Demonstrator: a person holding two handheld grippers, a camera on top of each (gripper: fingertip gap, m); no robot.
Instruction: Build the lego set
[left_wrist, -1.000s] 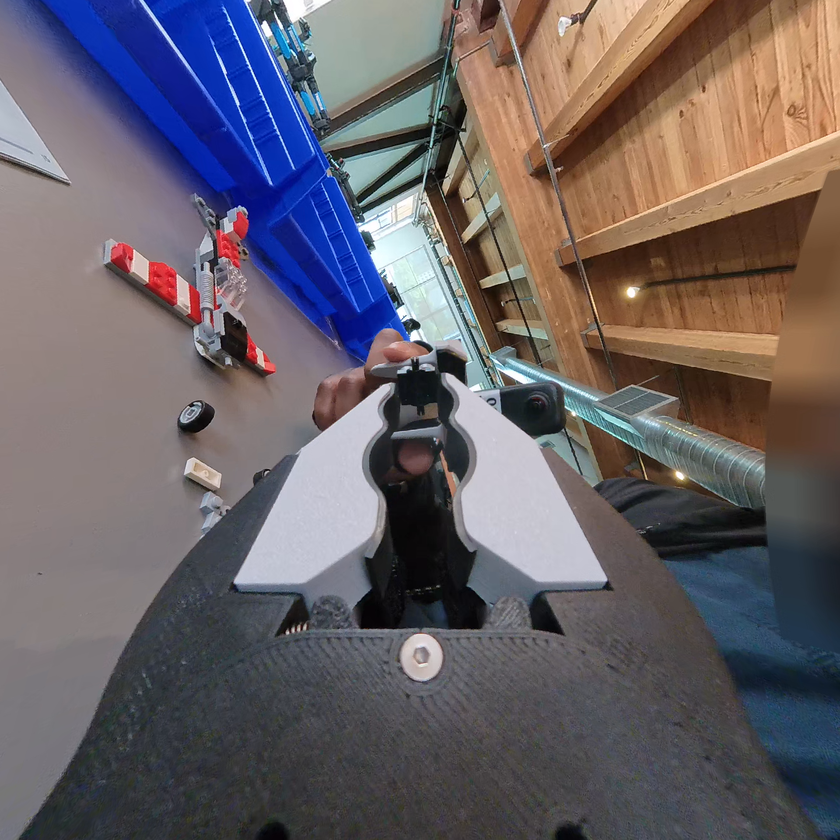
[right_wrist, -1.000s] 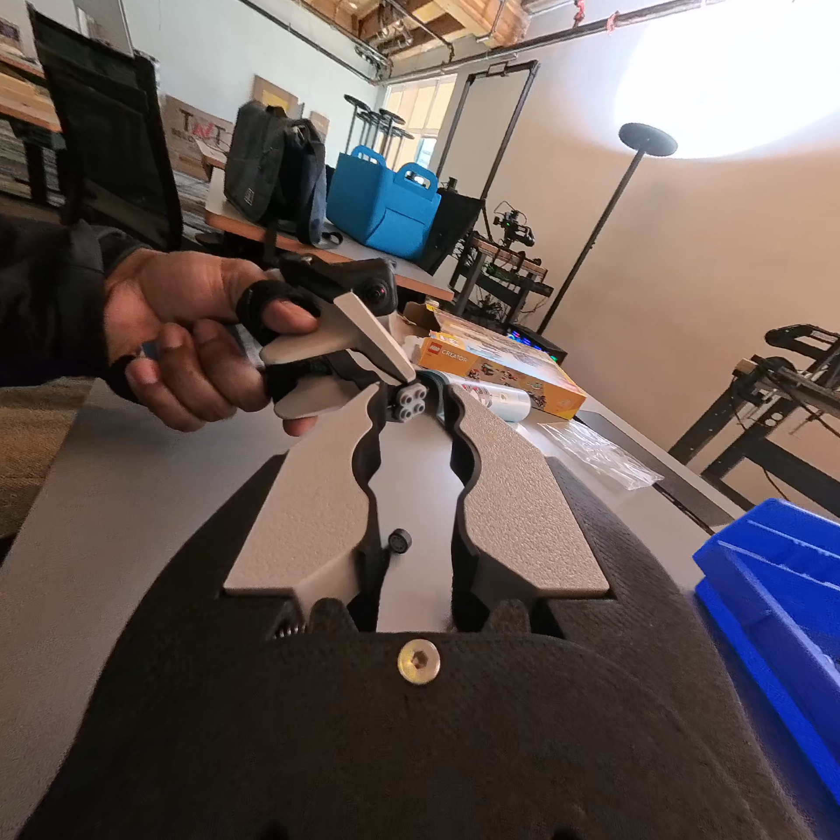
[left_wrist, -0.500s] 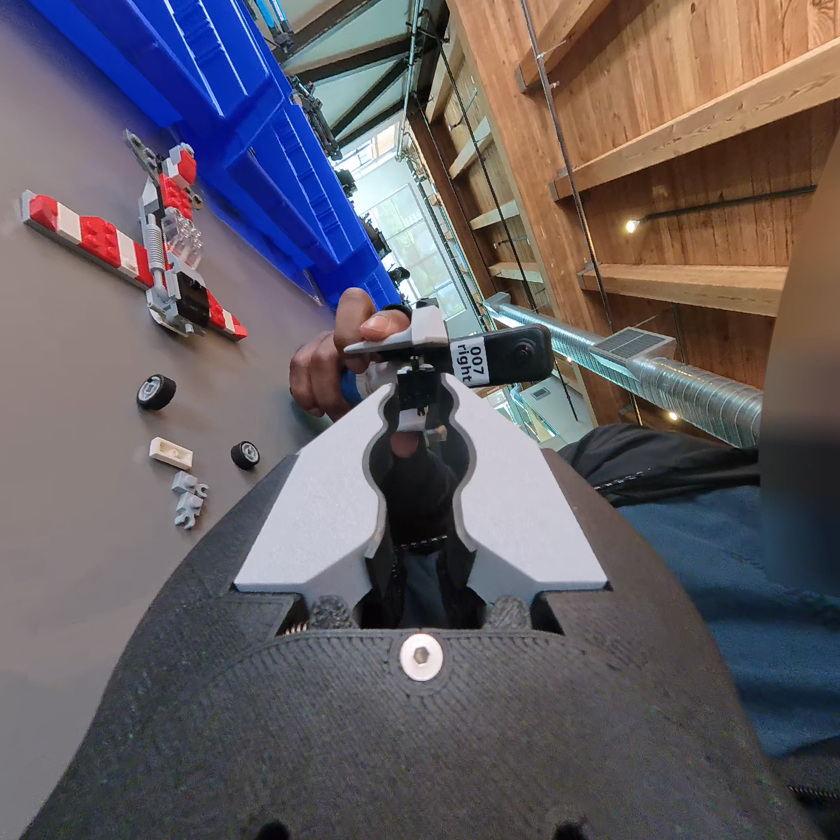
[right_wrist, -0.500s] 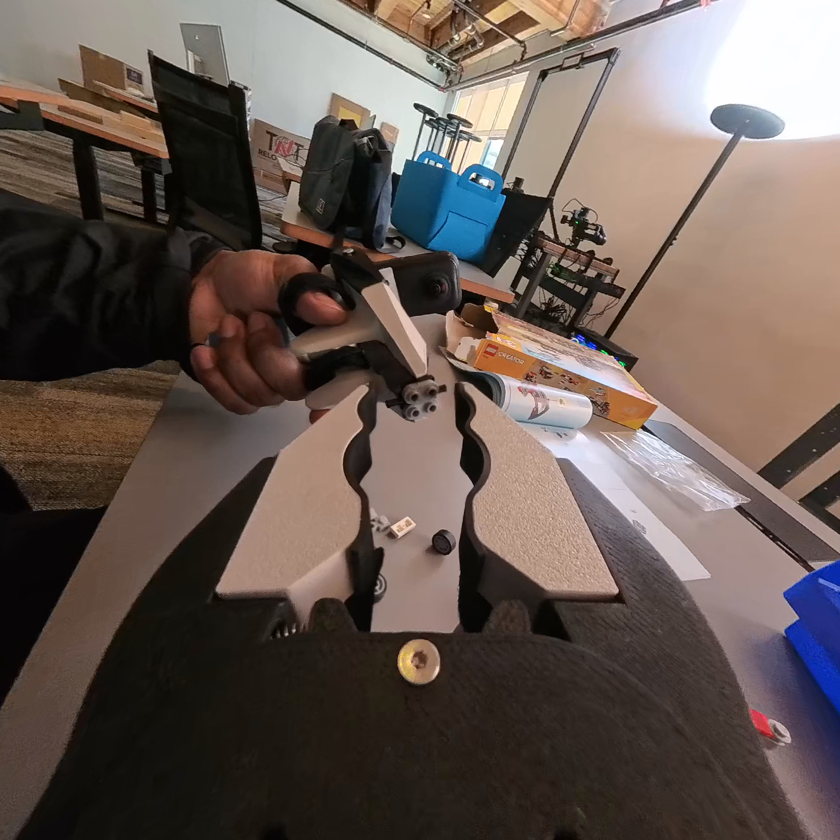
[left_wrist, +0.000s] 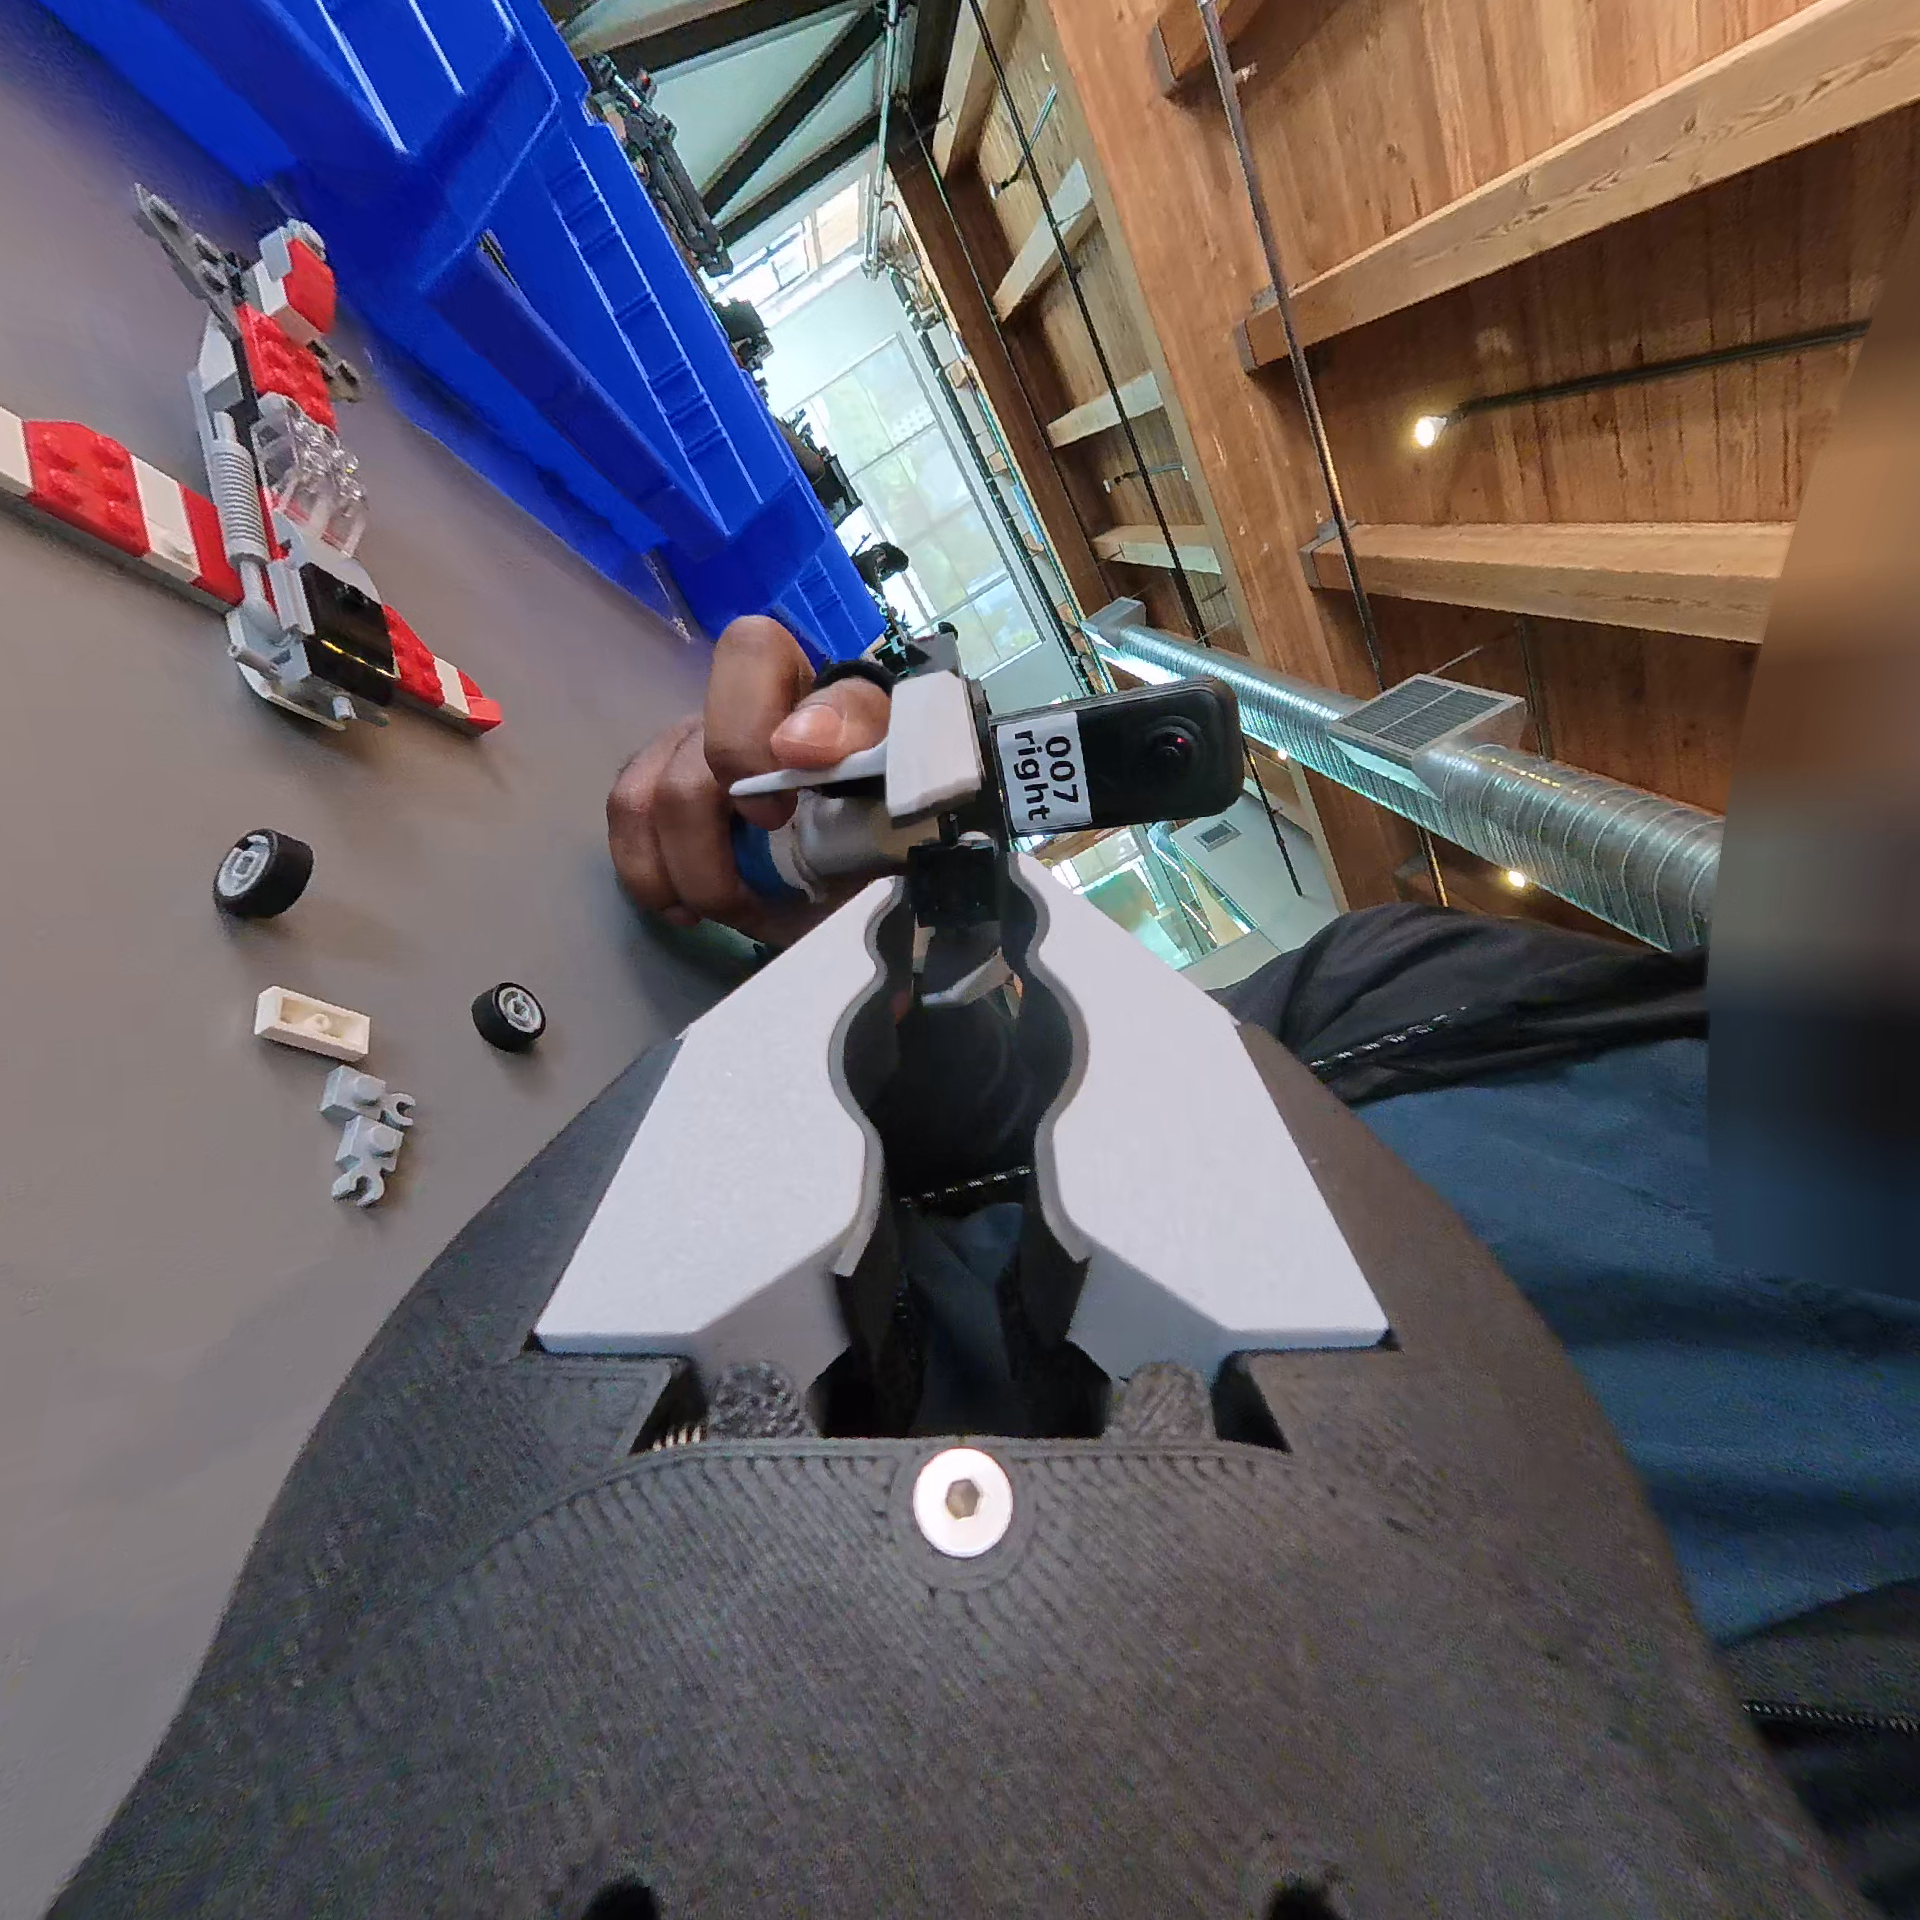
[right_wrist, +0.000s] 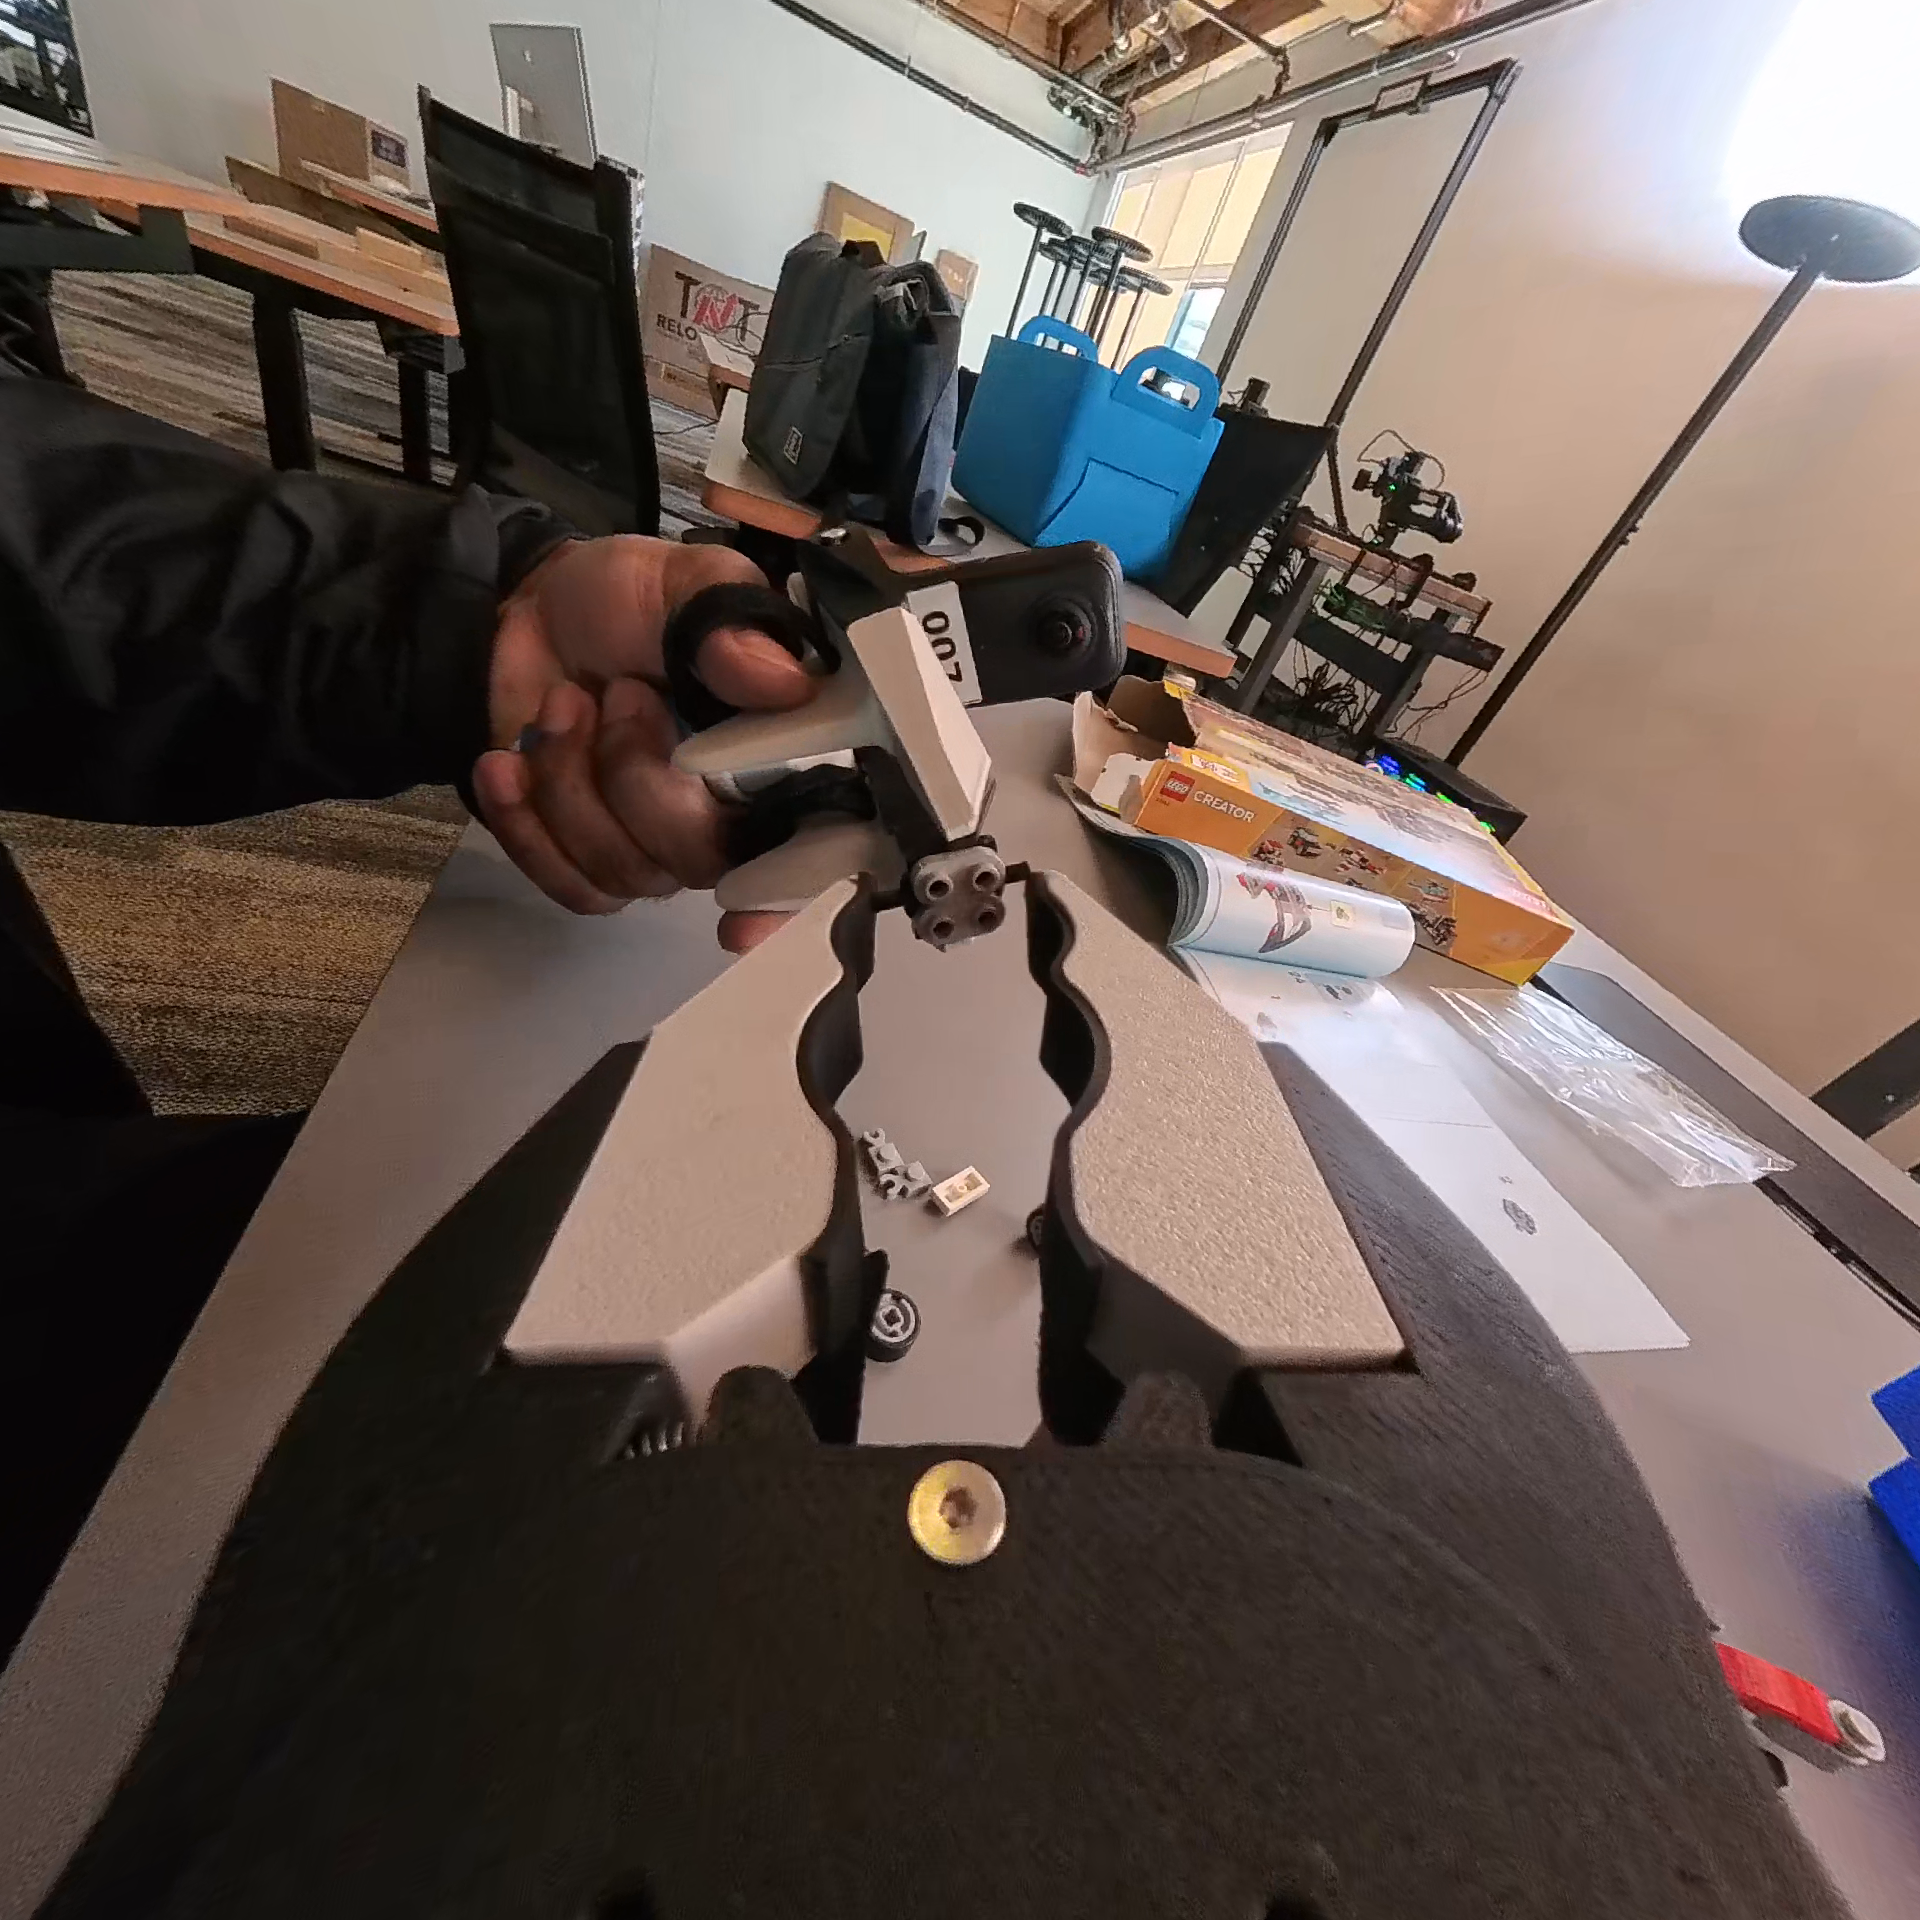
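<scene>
Evidently the left gripper (right_wrist: 951, 883) pinches a small brick (right_wrist: 958, 902) — light, stiff, slippery; right gripper (right_wrist: 951, 914) gapes — take its sides.

A small black lego piece (left_wrist: 951, 894) is pinched at the tips of the left hand-held gripper (left_wrist: 954, 906). On the grey bench (left_wrist: 125, 1299) two black wheels (left_wrist: 263, 873) and a red-and-white plane (left_wrist: 270, 520) are seen lying.

Print shows on a camera sticker (left_wrist: 1042, 777), an orange box (right_wrist: 1351, 842) and a cardboard carton (right_wrist: 707, 312).
</scene>
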